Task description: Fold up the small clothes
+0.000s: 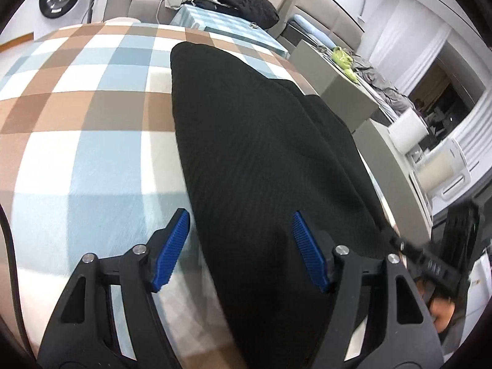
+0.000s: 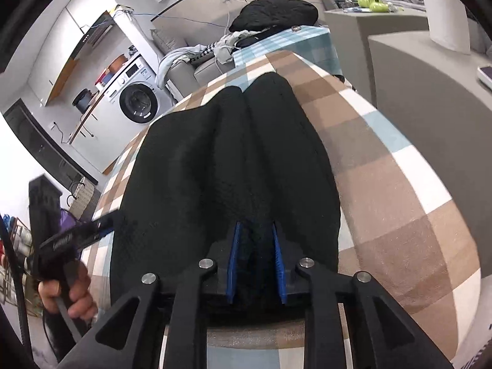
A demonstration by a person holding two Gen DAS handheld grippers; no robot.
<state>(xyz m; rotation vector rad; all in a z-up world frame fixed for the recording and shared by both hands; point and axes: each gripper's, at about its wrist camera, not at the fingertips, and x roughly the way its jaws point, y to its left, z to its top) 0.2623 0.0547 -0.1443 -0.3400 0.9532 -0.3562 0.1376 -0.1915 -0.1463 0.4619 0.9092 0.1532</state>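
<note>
A black ribbed garment (image 1: pixel 246 123) lies lengthwise on a checked blanket (image 1: pixel 77 123) of blue, brown and white. My left gripper (image 1: pixel 240 215) is open over the garment's near end, one blue pad off its left edge and the other above the cloth. In the right wrist view the same garment (image 2: pixel 215 160) runs away from me on the blanket (image 2: pixel 384 200), with two ridges drawn up toward my right gripper (image 2: pixel 256 226). That gripper is shut on a bunch of the black fabric at the near edge. A hand (image 2: pixel 67 295) holds the left gripper (image 2: pixel 77 236) at the garment's left side.
A black jacket (image 2: pixel 273 12) and loose clothes lie on a sofa beyond the blanket's far end. A washing machine (image 2: pixel 138 103) stands at the far left. Grey blocks (image 2: pixel 415 92) rise close to the blanket's right side, and a white roll (image 1: pixel 406 132) sits on one.
</note>
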